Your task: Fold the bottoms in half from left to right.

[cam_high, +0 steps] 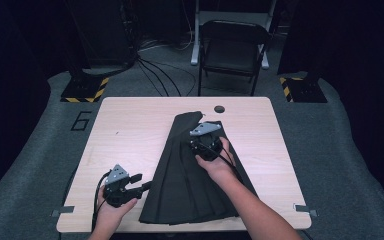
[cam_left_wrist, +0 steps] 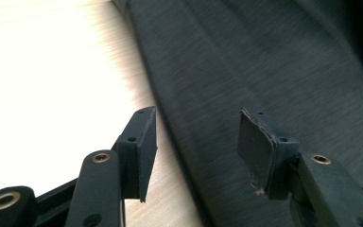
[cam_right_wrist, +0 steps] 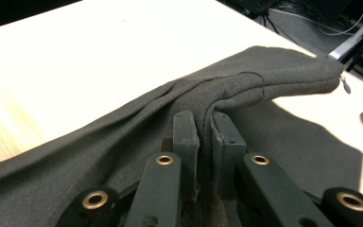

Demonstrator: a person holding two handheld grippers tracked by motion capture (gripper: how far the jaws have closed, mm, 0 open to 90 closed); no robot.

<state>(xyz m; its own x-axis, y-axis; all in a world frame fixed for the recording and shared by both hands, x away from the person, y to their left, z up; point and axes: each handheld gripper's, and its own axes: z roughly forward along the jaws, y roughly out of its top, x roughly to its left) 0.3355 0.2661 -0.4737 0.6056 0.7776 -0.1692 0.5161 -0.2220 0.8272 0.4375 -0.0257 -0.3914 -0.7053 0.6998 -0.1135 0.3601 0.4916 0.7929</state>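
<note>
The right tongs (cam_right_wrist: 203, 137) are pinching a fold of the dark garment (cam_high: 195, 175) near its narrow far end, jaws nearly together with the cloth bunching up between and over them. In the high view these right tongs (cam_high: 206, 145) are sitting over the upper middle of the garment, with the person's hand behind them.

The left tongs (cam_left_wrist: 196, 151) are standing open, holding nothing, one jaw over bare wood and the other over the cloth, so the garment's left edge is running up between them. In the high view the left tongs (cam_high: 125, 186) are lying just beside the lower left hem, near the front of the table (cam_high: 130, 125).

The risks, as a judgement: the right tongs are holding only a narrow ridge of fabric, so a quick lift or pull is likely to let the cloth slide out, or to bring up only the top layer while the layers beneath are staying flat. The left tongs are sitting so low to the wood that closing here could miss the edge and scrape the table. With the wide hem lying close to the table's front edge, a drag toward the person could spill it over.

The garment is lying spread on the middle of the table, narrow end far, wide hem near.
</note>
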